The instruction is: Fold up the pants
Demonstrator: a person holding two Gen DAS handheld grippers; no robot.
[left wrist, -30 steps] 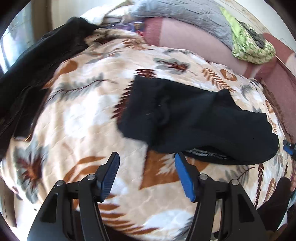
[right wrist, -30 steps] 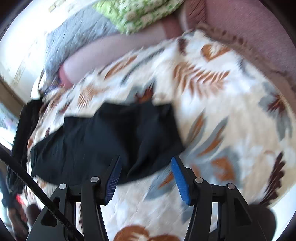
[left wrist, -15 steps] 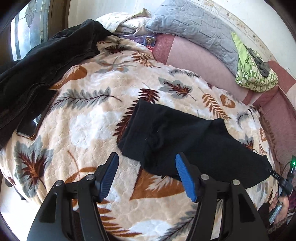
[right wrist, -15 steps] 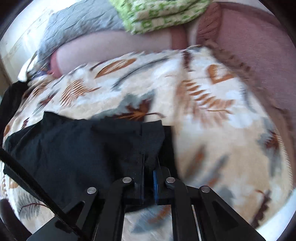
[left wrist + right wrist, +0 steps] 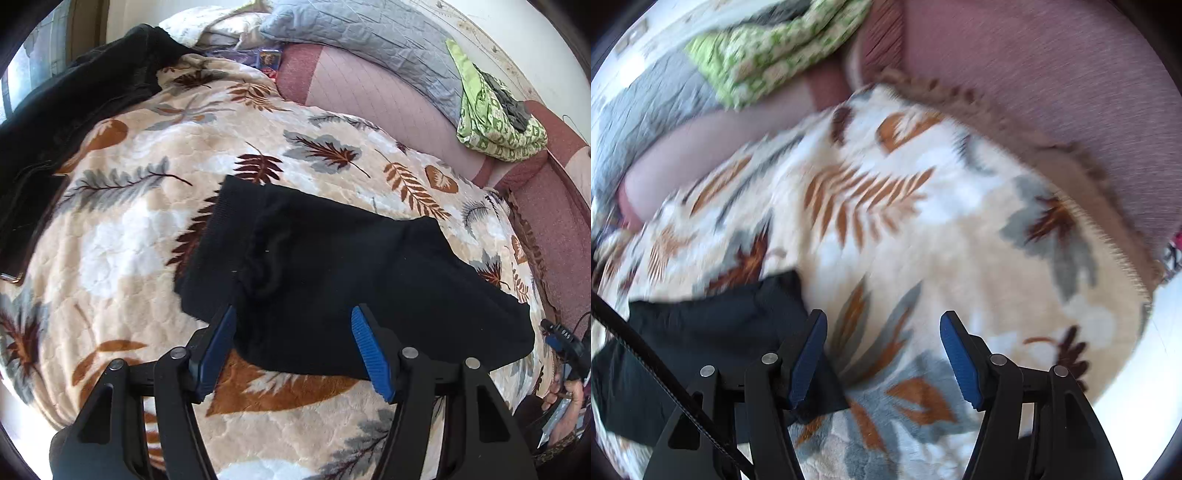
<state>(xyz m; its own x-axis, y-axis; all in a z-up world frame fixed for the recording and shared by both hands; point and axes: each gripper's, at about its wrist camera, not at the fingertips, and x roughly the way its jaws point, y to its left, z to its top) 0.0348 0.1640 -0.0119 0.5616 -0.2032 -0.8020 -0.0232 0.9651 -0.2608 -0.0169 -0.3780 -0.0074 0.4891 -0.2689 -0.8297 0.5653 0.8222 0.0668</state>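
The black pants (image 5: pixel 343 273) lie folded in a flat bundle on the leaf-patterned blanket (image 5: pixel 147 236). My left gripper (image 5: pixel 293 349) is open and hovers over the bundle's near edge, its blue pads on either side of the cloth. My right gripper (image 5: pixel 882 354) is open and empty over the blanket; the right end of the pants (image 5: pixel 713 339) lies at its left finger. The right wrist view is blurred by motion.
A black jacket (image 5: pixel 66 110) lies at the far left with a phone (image 5: pixel 14 273) at its near edge. A grey pillow (image 5: pixel 369 44) and a green patterned cloth (image 5: pixel 495 110) rest on the pink sofa back (image 5: pixel 388 96). A person's hand with a device (image 5: pixel 565 369) shows at right.
My right gripper was shut on the pants' edge half a second ago; it has opened, let go and swung right. My left gripper stayed open and moved closer over the pants.
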